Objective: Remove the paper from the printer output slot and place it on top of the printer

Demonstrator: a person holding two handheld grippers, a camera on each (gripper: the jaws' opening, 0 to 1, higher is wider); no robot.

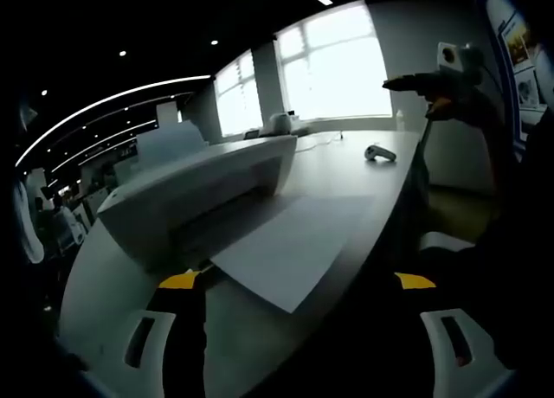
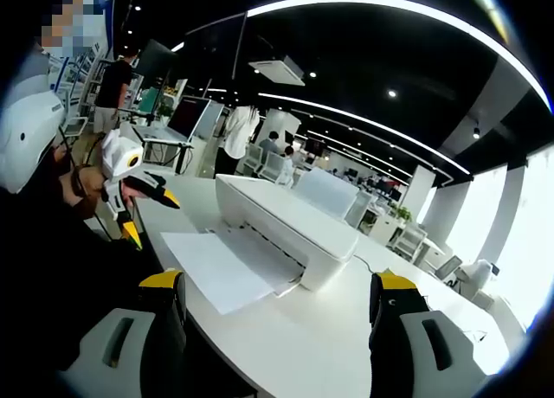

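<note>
A white printer (image 1: 199,186) (image 2: 286,225) stands on a long white table (image 2: 346,346). A sheet of white paper (image 1: 294,242) (image 2: 216,268) sticks out of its front output slot and lies flat on the tabletop. My left gripper (image 1: 296,285) is open, its yellow-tipped jaws spread wide just short of the paper's near corner. From the other side it appears as the left gripper (image 2: 138,203), hovering off the paper's far edge. My right gripper (image 2: 277,285) is open too, nothing between its jaws, back from the table edge facing the printer. It also shows as the right gripper (image 1: 424,91), held high.
A small white device (image 1: 379,153) lies on the table beyond the printer, toward bright windows (image 1: 333,65). Several people (image 2: 234,134) stand among desks and chairs in the background. A person's dark sleeve (image 2: 52,259) is close at the left.
</note>
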